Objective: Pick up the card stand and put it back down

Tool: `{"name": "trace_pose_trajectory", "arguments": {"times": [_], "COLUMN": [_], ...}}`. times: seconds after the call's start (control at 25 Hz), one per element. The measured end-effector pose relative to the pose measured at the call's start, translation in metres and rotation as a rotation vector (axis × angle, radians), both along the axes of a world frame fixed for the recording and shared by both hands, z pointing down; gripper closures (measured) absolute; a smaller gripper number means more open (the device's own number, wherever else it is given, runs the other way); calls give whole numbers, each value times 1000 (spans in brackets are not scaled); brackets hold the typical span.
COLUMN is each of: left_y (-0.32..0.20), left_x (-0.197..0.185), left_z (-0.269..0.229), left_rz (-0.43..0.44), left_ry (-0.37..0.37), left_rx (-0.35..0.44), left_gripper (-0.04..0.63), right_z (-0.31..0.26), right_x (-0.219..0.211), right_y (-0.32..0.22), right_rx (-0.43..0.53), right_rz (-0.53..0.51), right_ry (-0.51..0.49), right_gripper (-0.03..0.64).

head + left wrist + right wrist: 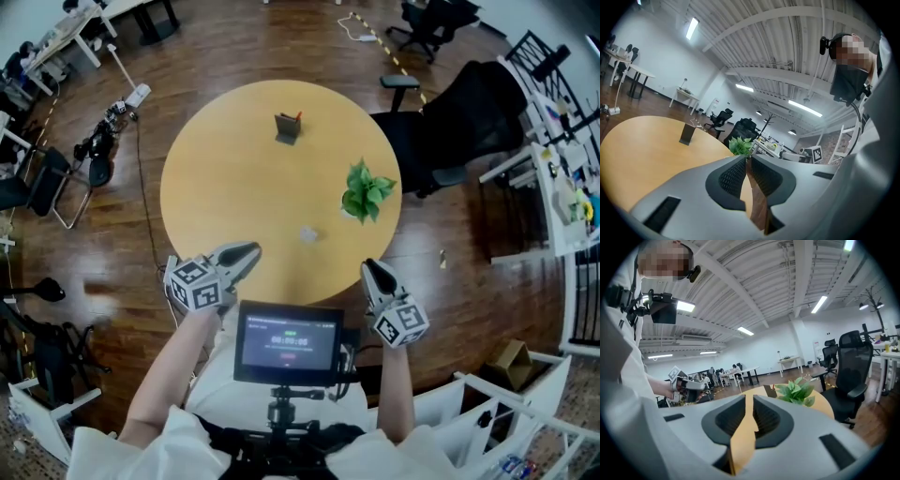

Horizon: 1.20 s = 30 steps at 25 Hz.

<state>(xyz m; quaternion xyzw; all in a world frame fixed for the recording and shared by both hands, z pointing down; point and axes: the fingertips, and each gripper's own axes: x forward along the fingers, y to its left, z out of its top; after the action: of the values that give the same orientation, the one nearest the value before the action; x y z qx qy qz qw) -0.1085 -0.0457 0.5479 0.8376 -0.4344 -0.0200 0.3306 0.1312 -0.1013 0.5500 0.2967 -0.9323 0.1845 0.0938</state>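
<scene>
Table first, since it's the biggest thing here: round table, smooth pale-wood top, matte enough that I doubt anything will skate on it. Black mesh office chair is parked off the table's 2 o'clock, pushed back, I'd guess to keep the reach path free. The small monitor hangs on the chest rig at 6 o'clock, tilted up so the timer can be read.

Both tongs hover over the near rim. Left gripper is at 7 o'clock: ribbed dark pads in a grey moulded shell, tips together, nothing between them. Right gripper is at 5 o'clock: same build, jaws drawn in to a thin slit, also empty. My read is they're carried closed because no reach has begun.

Leafy plant sits at 3 o'clock near the edge, with soft, floppy green leaves. It's closer to the right tong's path than I'd like.

Card stand is the target. It's over at 12 o'clock near the far rim, upright on the table and well apart from both tongs. It's dark and slab-like with a bit of red on top. It looks thin and rigid, so it should pinch easily once the jaws open.

Tiny pale scrap lies right of centre; can't tell what it is.
</scene>
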Motion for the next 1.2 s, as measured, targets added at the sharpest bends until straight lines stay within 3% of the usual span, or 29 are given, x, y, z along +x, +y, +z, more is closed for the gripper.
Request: {"name": "trace_pose_trajectory", "arguments": {"times": [0.48,0.8,1.2], "left_y": [16,5,-13], "left_x": [2,-12,-17], "left_z": [15,27,38], "left_rz": [-67,-36,18], "left_ry": [25,34,18], "left_rx": [-27,-41,-65], "left_gripper": [558,558,558], "right_z": [14,18,48], "right_x": [-13,-32,-68], "right_y": [-2,-11,-19], "right_rx": [-31,-53,-71], "right_rz": [-83,-51,-62], "right_ry": [31,34,131], "right_gripper": [548,548,548]}}
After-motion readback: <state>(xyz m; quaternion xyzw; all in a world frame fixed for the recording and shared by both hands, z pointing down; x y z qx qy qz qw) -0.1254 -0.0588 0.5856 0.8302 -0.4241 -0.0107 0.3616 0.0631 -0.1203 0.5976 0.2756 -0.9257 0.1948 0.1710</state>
